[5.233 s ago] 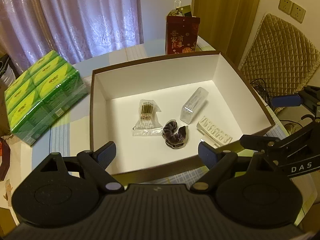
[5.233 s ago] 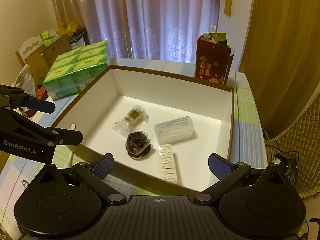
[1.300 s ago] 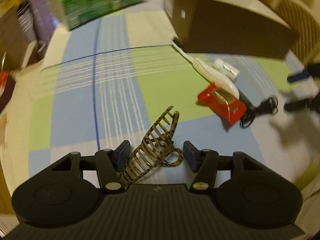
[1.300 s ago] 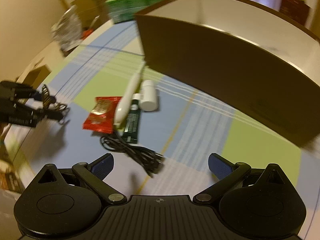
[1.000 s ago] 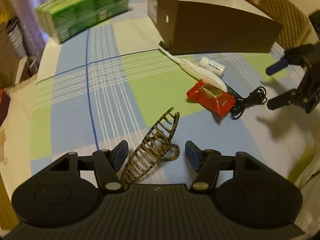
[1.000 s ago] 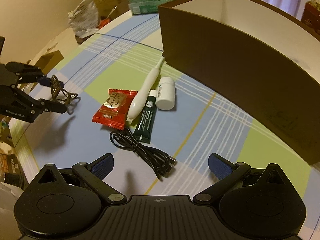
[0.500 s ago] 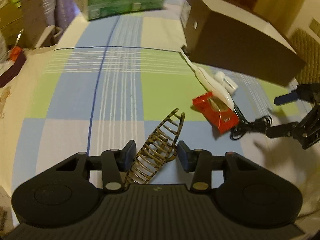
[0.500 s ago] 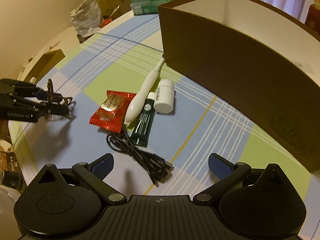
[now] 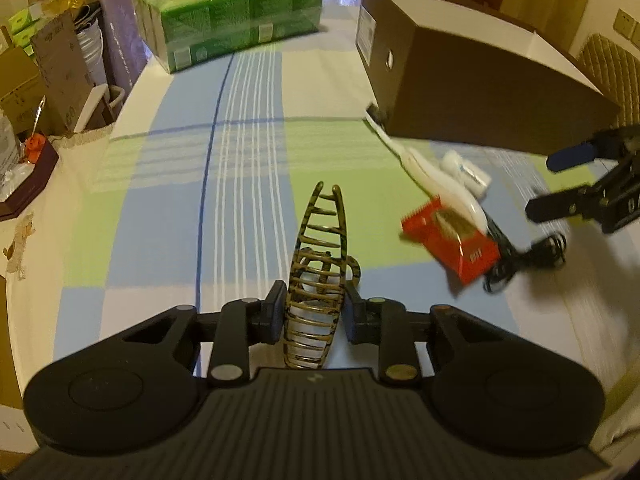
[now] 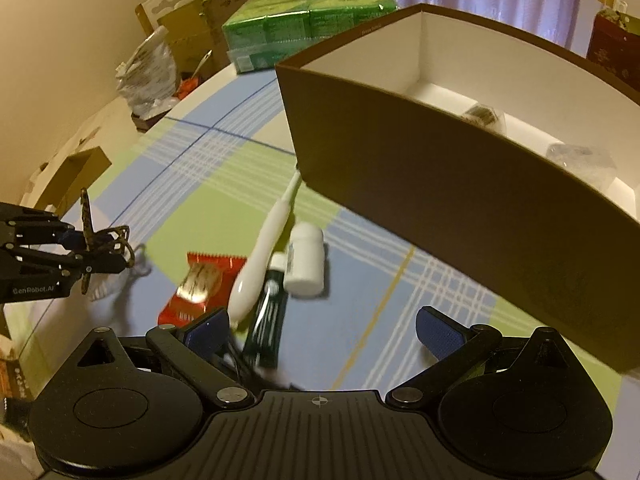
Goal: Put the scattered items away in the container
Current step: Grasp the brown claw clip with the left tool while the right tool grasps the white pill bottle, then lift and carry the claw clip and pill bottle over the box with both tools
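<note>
Fingers of the left gripper [image 9: 314, 312] are pressing in on both sides of a tortoiseshell hair claw [image 9: 316, 276], which is standing on edge between the pads with its teeth pointing away across the checked tabletop [image 9: 160, 220]. From the right wrist view the same claw [image 10: 90, 240] is showing clamped at the tip of the left gripper [image 10: 80, 254], just above the cloth.

The right gripper [image 10: 320, 330] is hanging with its fingers spread wide and nothing between them, over a cluster of loose items lying near the brown cardboard box [image 10: 460, 208]. In that cluster a white electric toothbrush [image 10: 260, 260] is lying with its head at the box's near corner, a small white bottle [image 10: 304, 264] is resting just beside it, a dark green tube [image 10: 266, 320] is lying below the bottle, and a red snack packet [image 10: 196, 292] is sitting to the left, partly under the toothbrush handle. A black cable [image 9: 528, 260] is lying coiled next to the packet in the left wrist view.

The box is standing open, its white interior holding a dark scrunchie-like item [image 10: 482, 114] and a clear plastic case [image 10: 580, 160]; the near wall is hiding the rest of the floor. A wrapped block of green tissue packs [image 9: 232, 12] is sitting at the far edge of the tabletop, well apart from the box.
</note>
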A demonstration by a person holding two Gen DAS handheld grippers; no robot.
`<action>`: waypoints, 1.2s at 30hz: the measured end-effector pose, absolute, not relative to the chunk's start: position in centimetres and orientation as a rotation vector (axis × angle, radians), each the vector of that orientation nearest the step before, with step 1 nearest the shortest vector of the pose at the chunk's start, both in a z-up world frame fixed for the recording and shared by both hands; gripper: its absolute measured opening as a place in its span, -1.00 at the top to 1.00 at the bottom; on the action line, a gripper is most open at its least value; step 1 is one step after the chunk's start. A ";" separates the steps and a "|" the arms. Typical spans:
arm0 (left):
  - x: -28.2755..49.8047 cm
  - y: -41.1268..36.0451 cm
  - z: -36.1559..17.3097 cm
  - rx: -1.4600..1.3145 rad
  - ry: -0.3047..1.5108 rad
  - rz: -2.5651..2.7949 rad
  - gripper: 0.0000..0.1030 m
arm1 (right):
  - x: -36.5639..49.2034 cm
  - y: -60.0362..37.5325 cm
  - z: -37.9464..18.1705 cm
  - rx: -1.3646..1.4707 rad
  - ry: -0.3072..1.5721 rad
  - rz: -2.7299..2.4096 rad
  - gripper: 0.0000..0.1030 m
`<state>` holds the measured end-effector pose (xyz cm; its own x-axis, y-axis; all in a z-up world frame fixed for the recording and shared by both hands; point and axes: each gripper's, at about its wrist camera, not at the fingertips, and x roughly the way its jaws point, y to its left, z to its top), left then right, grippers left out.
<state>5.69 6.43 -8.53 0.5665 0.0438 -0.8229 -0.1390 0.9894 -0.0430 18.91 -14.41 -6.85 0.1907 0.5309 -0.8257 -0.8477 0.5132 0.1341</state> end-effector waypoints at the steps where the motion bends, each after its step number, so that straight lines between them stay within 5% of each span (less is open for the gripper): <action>1: 6.1 6.6 -8.3 -0.115 0.960 0.111 0.54 | 19.1 -14.1 -6.9 -0.392 0.951 0.998 -1.00; 4: 7.3 7.1 -7.7 -0.136 0.948 0.117 0.54 | 20.0 -13.0 -7.1 -0.360 0.956 0.999 -0.35; 8: 8.7 7.3 -7.3 -0.134 0.948 0.115 0.54 | 21.2 -11.7 -7.7 -0.325 0.955 0.958 -0.33; 11: 9.5 7.3 -7.2 -0.138 0.954 0.108 0.54 | 21.8 -10.9 -8.1 -0.326 0.970 0.977 0.14; 17: 10.7 7.2 -7.3 -0.151 0.974 0.094 0.54 | 21.9 -10.2 -9.3 -0.368 0.996 0.964 0.16; 19: 10.8 7.1 -7.3 -0.151 0.980 0.090 0.54 | 21.9 -10.4 -9.6 -0.384 1.004 0.956 0.41; 36: 10.8 6.1 -6.6 -0.142 0.984 0.086 0.54 | 22.2 -17.6 -8.7 -0.409 1.028 0.852 0.42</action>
<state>10.81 6.06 -6.59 0.5511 0.0077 -0.8344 -0.1364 0.9873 -0.0809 22.24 -17.58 -8.73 0.2444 0.4223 -0.8729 -0.7787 0.6219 0.0829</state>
